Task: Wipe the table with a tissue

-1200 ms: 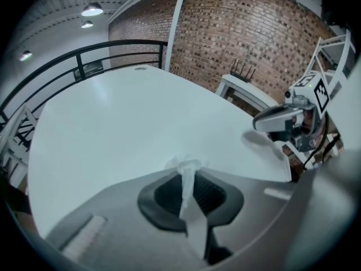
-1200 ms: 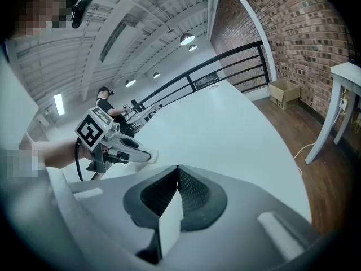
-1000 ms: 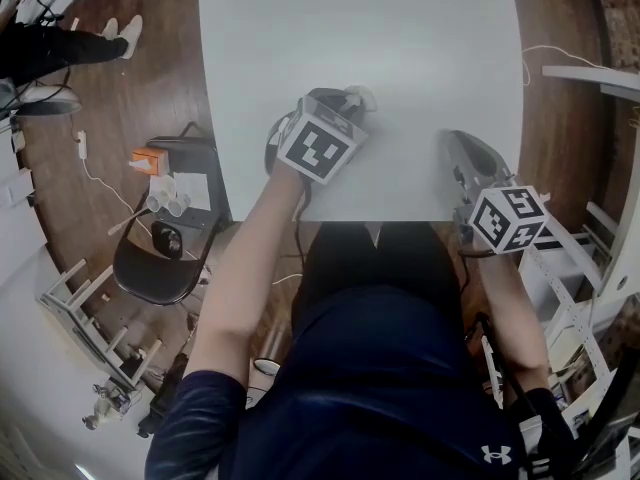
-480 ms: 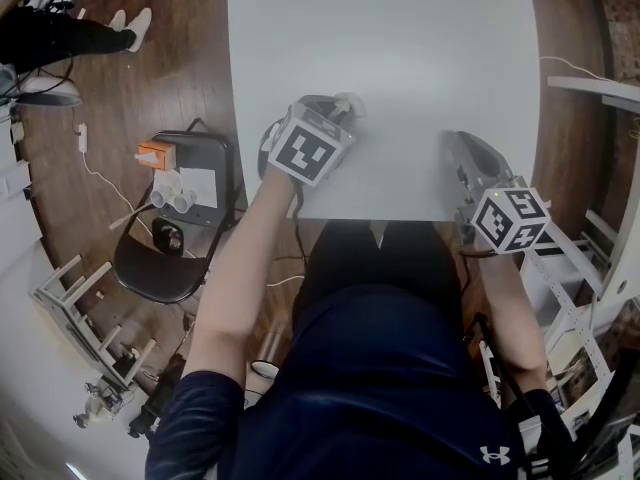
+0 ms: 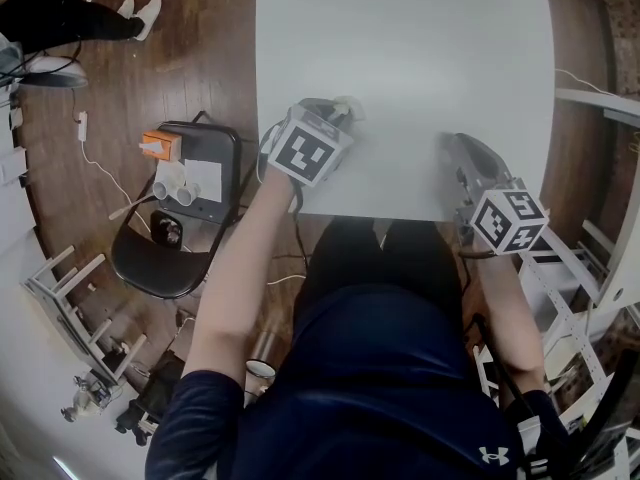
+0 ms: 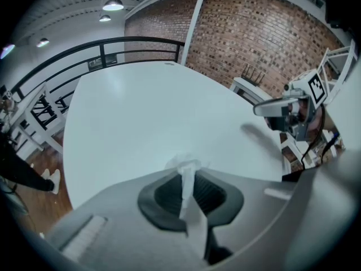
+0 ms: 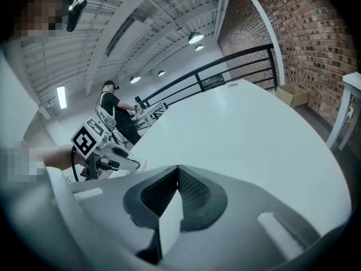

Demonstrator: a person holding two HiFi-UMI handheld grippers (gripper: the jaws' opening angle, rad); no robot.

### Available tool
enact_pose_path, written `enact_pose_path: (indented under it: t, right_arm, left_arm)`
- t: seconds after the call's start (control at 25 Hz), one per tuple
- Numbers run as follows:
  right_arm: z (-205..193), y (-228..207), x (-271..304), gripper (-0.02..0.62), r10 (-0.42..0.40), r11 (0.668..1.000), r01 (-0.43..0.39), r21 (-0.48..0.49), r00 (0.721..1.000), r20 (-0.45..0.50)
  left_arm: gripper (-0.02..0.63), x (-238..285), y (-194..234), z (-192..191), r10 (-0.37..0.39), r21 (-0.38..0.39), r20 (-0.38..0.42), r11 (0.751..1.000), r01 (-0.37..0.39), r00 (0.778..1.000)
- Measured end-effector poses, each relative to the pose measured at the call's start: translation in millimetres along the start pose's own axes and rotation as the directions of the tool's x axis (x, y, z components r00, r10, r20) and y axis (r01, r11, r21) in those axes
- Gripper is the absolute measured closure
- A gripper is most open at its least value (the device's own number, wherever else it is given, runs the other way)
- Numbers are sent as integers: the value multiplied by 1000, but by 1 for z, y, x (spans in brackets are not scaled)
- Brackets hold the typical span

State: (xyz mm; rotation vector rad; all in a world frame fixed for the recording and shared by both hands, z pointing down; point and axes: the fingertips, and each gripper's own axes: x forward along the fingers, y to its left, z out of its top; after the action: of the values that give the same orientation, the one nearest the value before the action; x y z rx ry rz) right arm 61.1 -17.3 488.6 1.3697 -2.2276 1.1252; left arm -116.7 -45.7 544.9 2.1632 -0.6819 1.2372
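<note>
A white tissue (image 6: 184, 167) is pinched between the jaws of my left gripper (image 6: 186, 171), its crumpled end poking out onto the white table (image 6: 141, 117). In the head view the left gripper (image 5: 340, 108) sits near the table's front left, with the tissue (image 5: 347, 105) at its tip against the tabletop (image 5: 420, 48). My right gripper (image 5: 452, 140) rests over the front right edge, jaws shut with nothing between them. In the right gripper view its jaws (image 7: 177, 167) meet tip to tip, and the left gripper (image 7: 121, 162) shows at the left.
A black chair (image 5: 165, 248) stands on the wooden floor left of the table, holding an orange box (image 5: 153, 146) and small white cups (image 5: 170, 192). A white frame (image 5: 590, 278) stands at the right. A person (image 7: 115, 114) stands beyond the table's far side.
My left gripper with the tissue has slid slightly left and toward the front edge across the table. The right gripper has stayed put; the head view has shifted.
</note>
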Motion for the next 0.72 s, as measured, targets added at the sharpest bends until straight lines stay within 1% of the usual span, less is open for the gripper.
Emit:
enact_pose_path:
  t: [0.36,0.56,0.72]
  right_arm:
    - [9,19,6,591,32,999,-32,-26,999,-2]
    - [19,19,-3,591,42,998,-42,-39,999,11]
    - [28,16,-15,591,42,998,-41,-48,999,30]
  left_arm:
    - [584,-10,13,-15,27,-47,11,999,-27,1000]
    - [584,-12,16,-20,59,-69,-8,996,-59,998]
    - [584,-14,23,-31,84,-108,-21,991,-85,996]
